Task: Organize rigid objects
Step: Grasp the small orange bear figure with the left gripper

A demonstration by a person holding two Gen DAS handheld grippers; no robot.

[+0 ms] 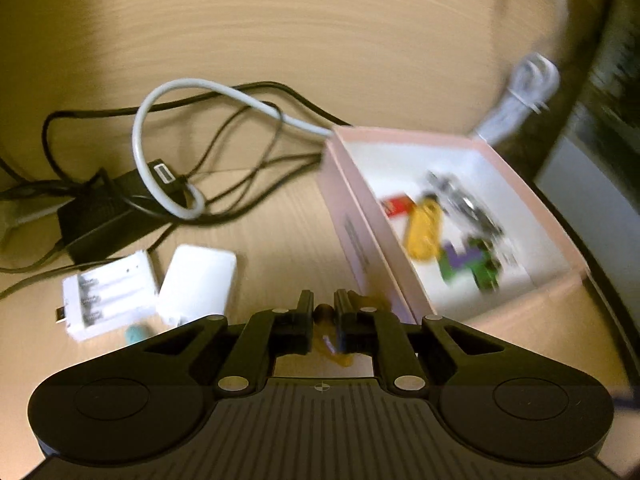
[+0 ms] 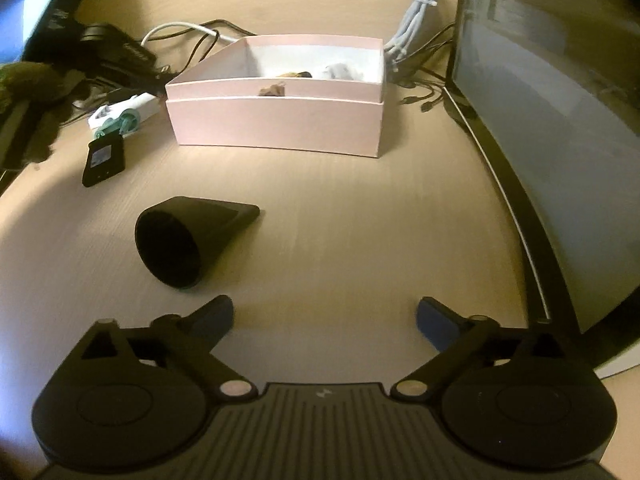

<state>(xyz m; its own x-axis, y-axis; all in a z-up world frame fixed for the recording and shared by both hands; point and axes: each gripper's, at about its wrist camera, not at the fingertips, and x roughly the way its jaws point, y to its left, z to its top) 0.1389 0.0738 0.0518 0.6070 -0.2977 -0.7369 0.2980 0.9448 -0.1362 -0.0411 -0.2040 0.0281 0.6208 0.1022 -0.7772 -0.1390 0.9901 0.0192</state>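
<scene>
The left gripper (image 1: 322, 312), at the bottom centre of its own view, has its jaws drawn close together on a small brownish-yellow object (image 1: 326, 322) whose shape is too blurred to name. At the lower left of that view lie a white battery holder (image 1: 110, 294) and, just beside it, a white case (image 1: 198, 282), with a small teal piece (image 1: 136, 334) below them. Above these, a black power adapter (image 1: 106, 216) sits under a tangle of black and grey cables (image 1: 188, 136). To the right stands the open pink box (image 1: 362, 216), holding a yellow piece (image 1: 422, 228), a purple-and-green piece (image 1: 468, 262) and a silvery one (image 1: 464, 200), all smeared by motion.

The right gripper (image 2: 324, 320) sits at the bottom of its view with its blue-padded fingers (image 2: 434, 320) spread wide and nothing between them. At left centre a black cone (image 2: 180, 236) lies on its side on the wooden table (image 2: 340, 220). Further up the left, a black flat gadget (image 2: 104, 158) lies near a white-and-teal item (image 2: 124, 114). The pink box (image 2: 276, 124) stands at the upper centre, and a dark monitor (image 2: 560, 120) fills the right edge.
</scene>
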